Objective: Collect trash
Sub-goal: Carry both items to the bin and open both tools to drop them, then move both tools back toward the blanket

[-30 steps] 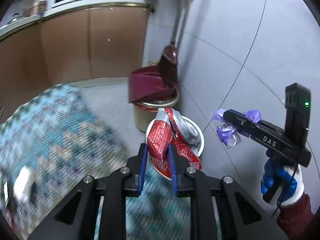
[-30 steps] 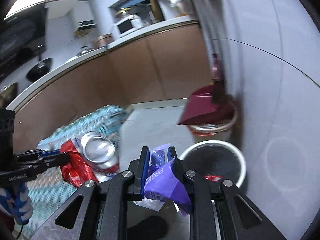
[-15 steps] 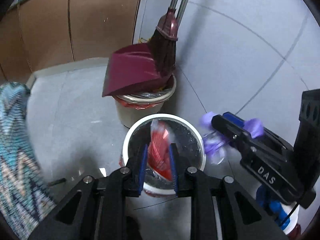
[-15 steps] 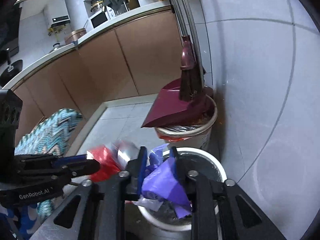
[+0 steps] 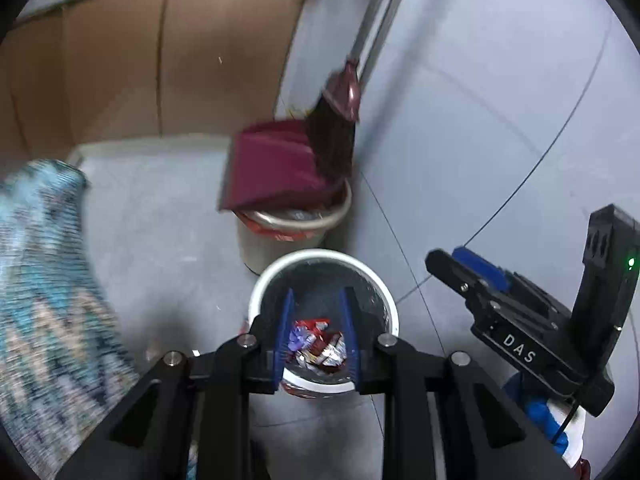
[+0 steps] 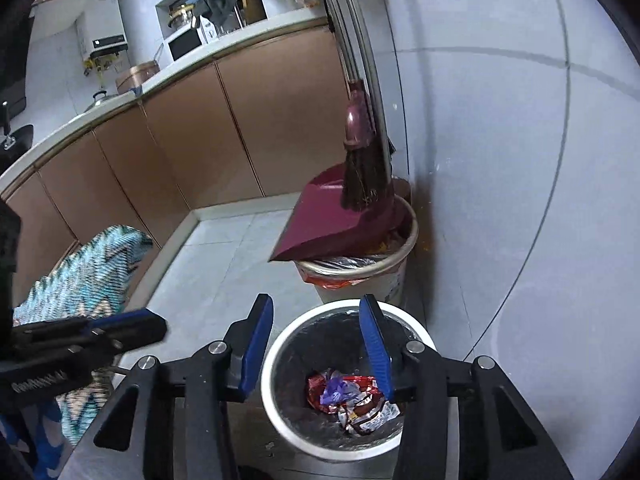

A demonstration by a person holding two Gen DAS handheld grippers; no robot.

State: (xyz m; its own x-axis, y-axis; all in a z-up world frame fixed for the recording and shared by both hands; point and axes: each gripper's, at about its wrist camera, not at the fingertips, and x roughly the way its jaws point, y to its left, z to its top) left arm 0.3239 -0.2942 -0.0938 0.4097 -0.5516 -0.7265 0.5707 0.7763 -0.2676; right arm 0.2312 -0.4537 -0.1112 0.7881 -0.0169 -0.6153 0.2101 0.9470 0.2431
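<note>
A white round bin (image 5: 384, 292) (image 6: 280, 344) with a dark liner stands on the floor by the wall. Red, silver and purple wrappers (image 5: 316, 344) (image 6: 352, 396) lie at its bottom. My left gripper (image 5: 318, 300) is open and empty, right above the bin's mouth. My right gripper (image 6: 316, 312) is open and empty above the bin's near-left rim. The right gripper (image 5: 472, 276) also shows at the right of the left wrist view, and the left gripper (image 6: 132, 328) at the left of the right wrist view.
A second beige bin (image 5: 288, 236) (image 6: 360, 276) stands just behind, with a maroon dustpan (image 6: 340, 220) and a broom (image 6: 364, 168) resting on it. A grey wall (image 6: 520, 160) is on the right, brown cabinets (image 6: 200, 140) behind. A blue patterned cloth (image 5: 44, 280) is at left.
Both grippers have opened and let go of their trash: the red wrapper and the purple wrapper now lie in the white bin. Both grippers are higher above it.
</note>
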